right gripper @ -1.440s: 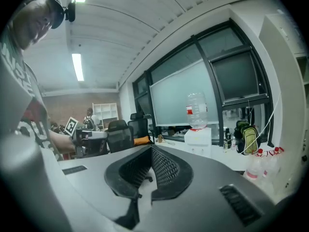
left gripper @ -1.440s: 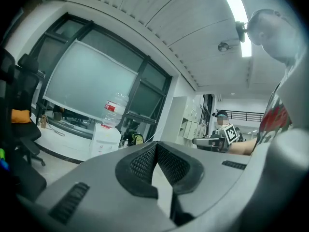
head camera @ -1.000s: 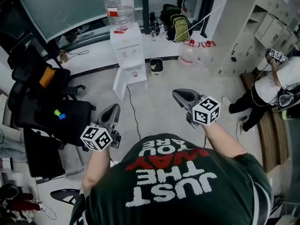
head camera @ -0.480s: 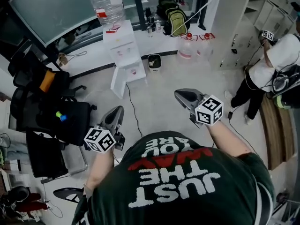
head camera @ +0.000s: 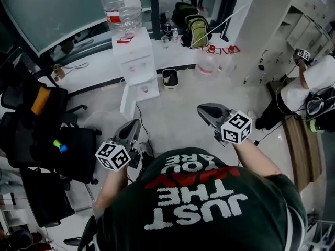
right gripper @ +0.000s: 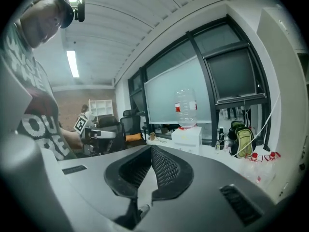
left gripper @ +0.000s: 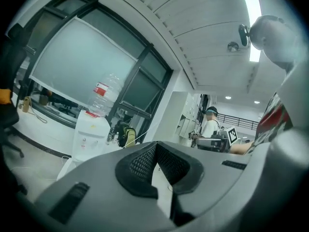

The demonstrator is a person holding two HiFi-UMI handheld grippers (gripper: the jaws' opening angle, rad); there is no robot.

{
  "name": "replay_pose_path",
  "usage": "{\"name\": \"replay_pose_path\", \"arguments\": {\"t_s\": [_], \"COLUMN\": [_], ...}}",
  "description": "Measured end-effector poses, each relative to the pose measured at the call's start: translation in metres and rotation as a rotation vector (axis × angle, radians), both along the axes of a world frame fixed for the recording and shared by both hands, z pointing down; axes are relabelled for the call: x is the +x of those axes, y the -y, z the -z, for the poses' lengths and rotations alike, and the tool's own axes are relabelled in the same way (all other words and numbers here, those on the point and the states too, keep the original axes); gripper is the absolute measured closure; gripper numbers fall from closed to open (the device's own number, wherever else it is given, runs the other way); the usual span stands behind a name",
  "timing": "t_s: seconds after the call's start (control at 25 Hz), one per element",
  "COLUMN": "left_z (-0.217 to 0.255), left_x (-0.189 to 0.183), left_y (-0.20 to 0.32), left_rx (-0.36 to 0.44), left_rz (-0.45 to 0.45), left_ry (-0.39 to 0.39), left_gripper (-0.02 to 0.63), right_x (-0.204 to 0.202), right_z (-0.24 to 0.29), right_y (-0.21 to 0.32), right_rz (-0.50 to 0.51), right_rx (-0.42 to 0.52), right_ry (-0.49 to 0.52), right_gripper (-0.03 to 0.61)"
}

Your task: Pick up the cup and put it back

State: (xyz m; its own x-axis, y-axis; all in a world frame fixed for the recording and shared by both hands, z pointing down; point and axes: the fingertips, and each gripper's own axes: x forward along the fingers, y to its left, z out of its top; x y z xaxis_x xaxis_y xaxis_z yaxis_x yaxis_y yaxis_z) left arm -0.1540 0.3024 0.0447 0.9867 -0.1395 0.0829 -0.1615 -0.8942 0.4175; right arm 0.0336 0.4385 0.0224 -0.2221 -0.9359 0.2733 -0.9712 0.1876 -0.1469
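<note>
I cannot pick out a cup in any view. My left gripper (head camera: 132, 125) is held out at waist height over the grey floor, its jaws shut with nothing between them. It looks the same in the left gripper view, where the left gripper (left gripper: 155, 145) points toward the water dispenser (left gripper: 89, 132). My right gripper (head camera: 202, 109) is held level with it on the right, also shut and empty. In the right gripper view the black pads of the right gripper (right gripper: 151, 150) meet at the tip.
A white water dispenser (head camera: 137, 61) with a big bottle (head camera: 121, 7) stands ahead by the window ledge. A small bin (head camera: 170, 77) and a green backpack (head camera: 198, 30) sit nearby. Black office chairs (head camera: 68, 145) crowd the left. Another person (head camera: 306, 90) stands by the lockers (head camera: 296, 20).
The head view has shifted, so the chairs sit further left and lower in it. Both grippers stay shut and keep about the same spots in front of me.
</note>
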Motion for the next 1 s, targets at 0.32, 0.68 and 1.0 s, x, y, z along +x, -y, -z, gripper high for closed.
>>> {"name": "replay_pose_path", "arguments": {"t_s": [0.32,0.68,1.0], "left_z": [-0.019,-0.052,-0.099], "left_x": [0.034,0.054,0.111], "left_y": [0.209,0.356,0.39], "left_rx": [-0.011,-0.017,-0.072], "left_rz": [-0.126,-0.097,0.061], "left_ry": [0.015,0.016,0.049], "left_gripper": [0.618,0.618,0.618], "right_x": [0.004,0.022,0.095], "right_z": [0.023,-0.005,-0.04], "right_y": [0.205,0.363,0.429], "right_rz": [-0.087,-0.055,0.119], "right_rx": [0.029,-0.058,-0.106], "right_ry": [0.009,0.011,0.031], "right_gripper": [0.546,0.546,0.546]}}
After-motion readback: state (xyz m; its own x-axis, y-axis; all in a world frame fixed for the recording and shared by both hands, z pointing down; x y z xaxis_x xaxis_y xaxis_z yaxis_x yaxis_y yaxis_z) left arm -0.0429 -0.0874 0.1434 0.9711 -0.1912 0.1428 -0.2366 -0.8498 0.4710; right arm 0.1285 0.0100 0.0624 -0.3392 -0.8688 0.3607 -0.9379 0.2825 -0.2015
